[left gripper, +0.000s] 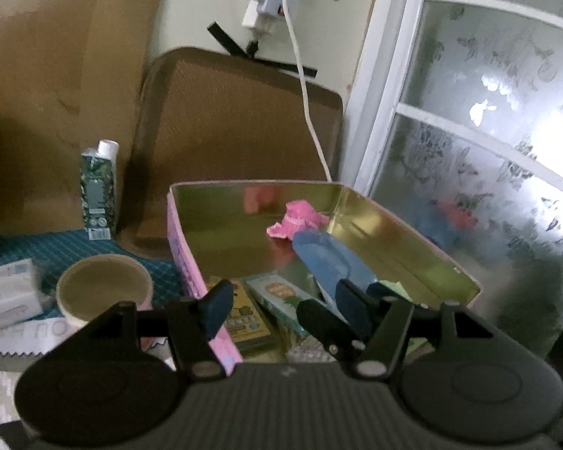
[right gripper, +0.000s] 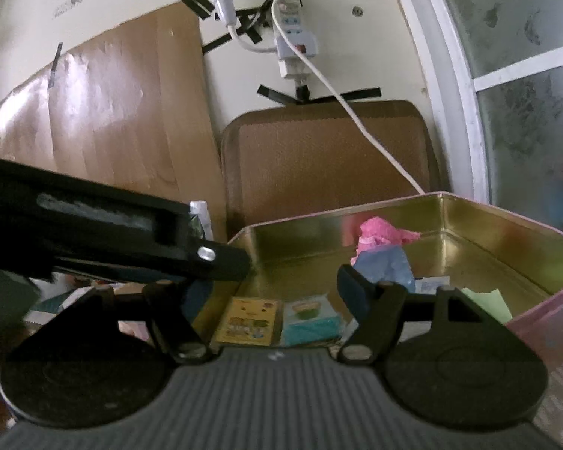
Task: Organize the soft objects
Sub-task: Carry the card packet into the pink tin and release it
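Note:
An open tin (left gripper: 413, 240) with a gold inside and pink outer walls holds a crumpled pink cloth (left gripper: 296, 219) and a blue cloth (left gripper: 326, 258) leaning on it. A yellow pack (left gripper: 247, 318) and a teal pack (left gripper: 281, 296) lie flat at the tin's near end. My left gripper (left gripper: 285, 305) is open over that near end, touching nothing. In the right wrist view the same tin (right gripper: 469, 217), pink cloth (right gripper: 379, 230) and blue cloth (right gripper: 386, 262) show. My right gripper (right gripper: 274, 292) is open and empty above the packs. The left gripper's black arm (right gripper: 131, 240) crosses in front of its left finger.
A paper cup (left gripper: 101, 288), a green carton (left gripper: 99, 195) and a tissue pack (left gripper: 7, 292) stand left of the tin on a teal checked cloth (left gripper: 67, 251). A brown tray (left gripper: 236, 120) leans on the wall behind. A white cable (left gripper: 307, 112) hangs down; a frosted window (left gripper: 488, 150) is at the right.

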Motion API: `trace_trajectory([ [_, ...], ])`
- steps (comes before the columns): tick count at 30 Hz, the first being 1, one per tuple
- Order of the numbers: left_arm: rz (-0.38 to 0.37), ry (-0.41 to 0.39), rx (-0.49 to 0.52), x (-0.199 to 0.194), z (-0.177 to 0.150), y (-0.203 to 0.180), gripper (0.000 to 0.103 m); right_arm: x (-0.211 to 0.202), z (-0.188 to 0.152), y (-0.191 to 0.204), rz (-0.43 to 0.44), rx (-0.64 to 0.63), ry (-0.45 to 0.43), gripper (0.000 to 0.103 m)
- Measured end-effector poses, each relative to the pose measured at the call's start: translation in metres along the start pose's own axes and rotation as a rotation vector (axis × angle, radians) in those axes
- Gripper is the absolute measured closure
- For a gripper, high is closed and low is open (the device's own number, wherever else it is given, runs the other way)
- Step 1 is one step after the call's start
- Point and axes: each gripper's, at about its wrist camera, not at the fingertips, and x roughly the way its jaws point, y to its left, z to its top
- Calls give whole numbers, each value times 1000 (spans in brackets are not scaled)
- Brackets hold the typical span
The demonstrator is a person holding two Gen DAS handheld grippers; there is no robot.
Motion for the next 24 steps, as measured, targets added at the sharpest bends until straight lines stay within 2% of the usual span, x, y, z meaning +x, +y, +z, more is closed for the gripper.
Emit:
trace_trajectory([
  [4,43,2,11,-16,-1,2,41,-6,1,1,-28,-2,-10,28],
  [11,113,44,-8,-35,-19,19,41,-37,1,2,-80,87,-34,28],
  [14,137,56,-7,-42,-30,27,34,-50,0,6,-92,106,-41,28],
  [18,173,75,-1,-51,-44,38,34,-61,-2,12,-98,136,-25,28],
  [21,202,83,4,-58,-54,45,29,-66,-6,17,-101,165,-3,28],
  [24,231,83,22,-64,-64,50,28,-69,-12,24,-116,187,15,28],
])
